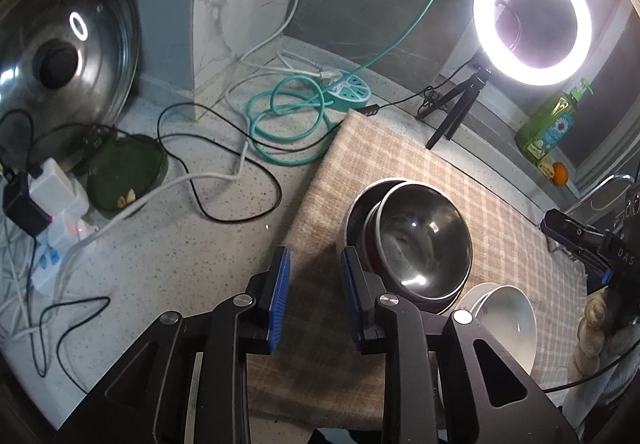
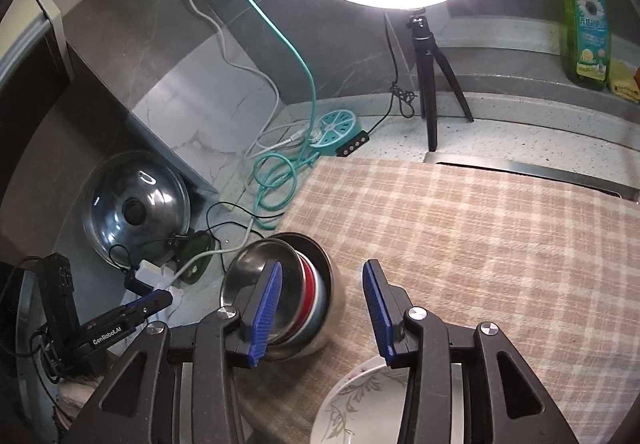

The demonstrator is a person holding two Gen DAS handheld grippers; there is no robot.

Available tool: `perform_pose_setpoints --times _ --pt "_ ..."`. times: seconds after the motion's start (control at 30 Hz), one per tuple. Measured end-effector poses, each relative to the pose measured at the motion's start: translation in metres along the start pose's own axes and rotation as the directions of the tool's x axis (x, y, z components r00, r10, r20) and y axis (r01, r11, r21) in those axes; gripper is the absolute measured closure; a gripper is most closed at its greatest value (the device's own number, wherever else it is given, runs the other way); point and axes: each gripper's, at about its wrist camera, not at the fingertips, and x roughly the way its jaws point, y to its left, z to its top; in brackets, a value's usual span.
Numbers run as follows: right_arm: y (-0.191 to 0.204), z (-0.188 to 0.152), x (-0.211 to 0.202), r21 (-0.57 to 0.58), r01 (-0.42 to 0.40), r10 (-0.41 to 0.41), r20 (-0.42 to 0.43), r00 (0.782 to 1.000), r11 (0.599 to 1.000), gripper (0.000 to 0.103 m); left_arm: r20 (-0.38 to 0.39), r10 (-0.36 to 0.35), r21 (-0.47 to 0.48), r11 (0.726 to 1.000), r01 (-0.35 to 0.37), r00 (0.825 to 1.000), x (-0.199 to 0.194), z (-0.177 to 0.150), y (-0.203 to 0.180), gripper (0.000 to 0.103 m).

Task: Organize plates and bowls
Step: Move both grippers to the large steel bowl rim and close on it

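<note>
Both hand-held grippers gape, empty; floral plate [image 2: 360, 400] visible only from right wrist.

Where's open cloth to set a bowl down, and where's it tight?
Free: the checkered cloth right of the nested steel bowls, up to the metal strip near the tripod. Crowded: the counter left of the cloth, with cables, power strips and pot lid; white bowls at the near edge.

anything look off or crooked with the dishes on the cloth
Yes. The steel bowls are nested unevenly: the inner ones sit tilted inside the outer bowl rather than flush. The white bowls beside them also lean. Both grippers, left and right, are open and empty.
</note>
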Motion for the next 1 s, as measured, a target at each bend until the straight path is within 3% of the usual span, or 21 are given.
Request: perform_pose_setpoints --times 0.27,0.5,0.77,1.0 --pt "-0.010 -0.011 0.025 0.062 0.019 -0.011 -0.122 0.992 0.998 0.059 -0.055 -0.061 -0.019 0.998 0.060 0.997 0.023 -0.007 0.007 0.079" --pt "-0.016 -0.019 0.047 0.146 0.029 -0.006 -0.151 0.988 0.989 0.059 -0.100 -0.121 -0.030 0.992 0.119 0.988 0.047 -0.003 0.008 0.079" --pt "-0.019 -0.023 0.069 0.189 0.036 0.000 -0.187 0.982 0.981 0.075 -0.126 -0.166 -0.020 0.986 0.165 0.978 0.063 0.005 0.003 0.079" --pt "-0.019 -0.022 0.081 0.207 0.038 0.004 -0.201 0.980 0.978 0.081 -0.140 -0.179 0.000 0.984 0.181 0.974 0.072 0.009 -0.004 0.084"
